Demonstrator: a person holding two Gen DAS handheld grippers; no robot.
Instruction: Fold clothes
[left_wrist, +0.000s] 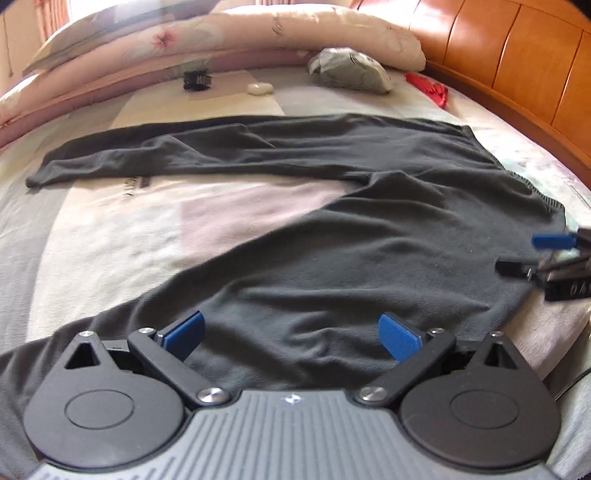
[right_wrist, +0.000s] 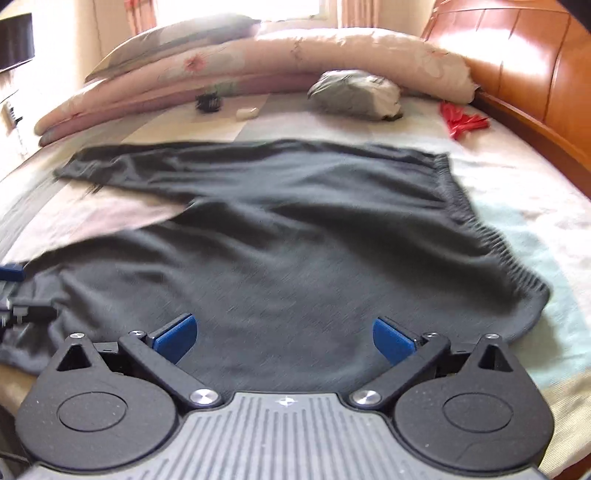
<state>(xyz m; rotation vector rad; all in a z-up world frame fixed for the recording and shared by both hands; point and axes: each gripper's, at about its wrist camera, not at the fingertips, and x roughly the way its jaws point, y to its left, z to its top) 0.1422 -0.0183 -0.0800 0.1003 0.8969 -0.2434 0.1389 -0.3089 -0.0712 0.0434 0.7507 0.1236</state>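
Trousers (left_wrist: 332, 236), dark grey, lie spread flat on the bed (left_wrist: 110, 236), legs splayed apart, waistband to the right. Left claw (left_wrist: 291, 336) and right claw (right_wrist: 284, 338) hover over the near leg, jaws apart, holding nothing. Any fold wants pinches on matching edges, lifted evenly.

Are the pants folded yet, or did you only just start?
Only just started. Done: the dark pants lie spread out on the bed, legs apart in a V. In hand: nothing; the left hand-held gripper and right hand-held gripper are both open above the cloth. Left: every fold, starting with laying one leg over the other.
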